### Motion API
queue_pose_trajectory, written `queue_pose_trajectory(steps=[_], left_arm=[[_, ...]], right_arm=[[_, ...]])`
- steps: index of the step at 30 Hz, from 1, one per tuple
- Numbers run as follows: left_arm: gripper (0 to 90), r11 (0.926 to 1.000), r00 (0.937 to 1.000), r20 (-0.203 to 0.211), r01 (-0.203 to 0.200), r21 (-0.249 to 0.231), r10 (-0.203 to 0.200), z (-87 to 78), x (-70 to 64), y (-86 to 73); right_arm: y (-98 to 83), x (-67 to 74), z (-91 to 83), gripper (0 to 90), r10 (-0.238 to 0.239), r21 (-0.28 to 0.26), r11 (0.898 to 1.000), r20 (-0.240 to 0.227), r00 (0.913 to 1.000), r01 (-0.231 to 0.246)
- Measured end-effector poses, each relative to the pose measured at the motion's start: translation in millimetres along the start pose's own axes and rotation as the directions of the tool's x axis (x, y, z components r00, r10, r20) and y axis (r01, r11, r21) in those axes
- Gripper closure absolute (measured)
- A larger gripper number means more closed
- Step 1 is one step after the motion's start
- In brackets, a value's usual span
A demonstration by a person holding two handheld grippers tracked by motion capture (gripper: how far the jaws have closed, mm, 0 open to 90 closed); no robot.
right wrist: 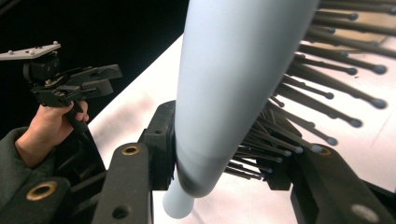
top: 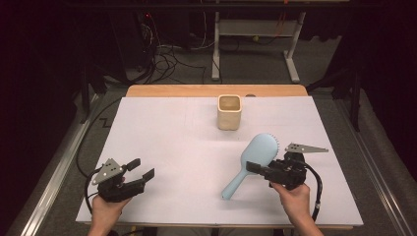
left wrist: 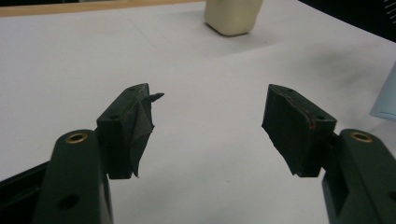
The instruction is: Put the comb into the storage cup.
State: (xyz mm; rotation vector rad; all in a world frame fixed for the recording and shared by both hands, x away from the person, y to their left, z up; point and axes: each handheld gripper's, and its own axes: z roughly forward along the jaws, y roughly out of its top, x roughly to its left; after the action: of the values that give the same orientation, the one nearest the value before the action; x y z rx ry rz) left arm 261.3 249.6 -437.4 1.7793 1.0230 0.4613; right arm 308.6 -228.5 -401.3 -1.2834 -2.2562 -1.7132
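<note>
Our right gripper is clamped on the light blue hairbrush, its jaws pressing the head from both sides: in the right gripper view one black jaw lies flat against the smooth blue back of the hairbrush while the other sits in among the dark, ball-tipped bristles. From the high view we see the brush on the right half of the white table surface, its oval head pointing up and away toward the far right and its handle slanting down toward the near edge, ending near the middle of the table's front. Whether the handle tip touches the surface we cannot tell. Our left gripper is at the near left corner of the table, well apart from the brush, with its jaws spread wide and nothing between them; in the left gripper view we see bare white surface through the gap between the two black pads. A cream, square-mouthed cup stands upright near the far edge of the table, between the two grippers in line but far beyond them.
</note>
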Motion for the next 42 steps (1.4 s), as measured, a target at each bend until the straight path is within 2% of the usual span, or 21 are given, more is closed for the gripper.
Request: queue_pose_trajectory(steps=[9, 17, 19, 22, 28, 32, 34, 42], left_arm=[[34.0, 0.9993, 0.9991, -0.019, 0.037, -0.003, -0.037, -7.1, 10.5, -13.4], [32.4, 0.9993, 0.999, -0.026, 0.036, 0.002, -0.036, -7.6, 17.2, -17.0], [32.3, 0.9992, 0.9983, -0.041, 0.04, 0.003, -0.04, -7.6, 18.9, -18.5], [32.1, 0.9985, 0.9973, -0.05, 0.054, 0.004, -0.054, -6.7, 19.2, -20.2], [31.8, 0.999, 0.9979, -0.053, 0.038, 0.023, -0.037, -2.9, 15.7, -21.5], [31.9, 0.9992, 0.9971, -0.065, 0.04, 0.006, -0.04, -4.4, 15.9, -21.3], [32.0, 0.9985, 0.9957, -0.075, 0.054, -0.01, -0.055, -6.7, 18.0, -21.3], [32.3, 0.9982, 0.9951, -0.079, 0.059, -0.01, -0.06, -6.3, 18.5, -21.5]], right_arm=[[4.1, -1.1, -9.7, 55.7, 0.002, -0.003, 1.0, 0.029, 0.9996, -0.002], [6.6, -4.0, -14.9, 55.7, 0.002, 0.007, 1.0, 0.053, 0.9986, -0.002], [7.3, -6.5, -18.3, 55.7, 0.0, 0.003, 1.0, 0.065, 0.9979, 0.0], [8.3, -8.8, -21.6, 55.6, 0.003, 0.003, 1.0, 0.075, 0.9972, -0.004], [12.6, -12.8, -27.3, 55.6, 0.01, -0.006, 1.0, 0.094, 0.9956, -0.01], [15.8, -13.4, -29.1, 55.6, 0.007, -0.009, 1.0, 0.1, 0.995, -0.006], [19.3, -13.8, -30.3, 55.7, 0.002, -0.008, 1.0, 0.113, 0.9936, -0.001], [28.6, -15.1, -33.5, 55.7, -0.016, -0.005, 1.0, 0.148, 0.9889, 0.017]])
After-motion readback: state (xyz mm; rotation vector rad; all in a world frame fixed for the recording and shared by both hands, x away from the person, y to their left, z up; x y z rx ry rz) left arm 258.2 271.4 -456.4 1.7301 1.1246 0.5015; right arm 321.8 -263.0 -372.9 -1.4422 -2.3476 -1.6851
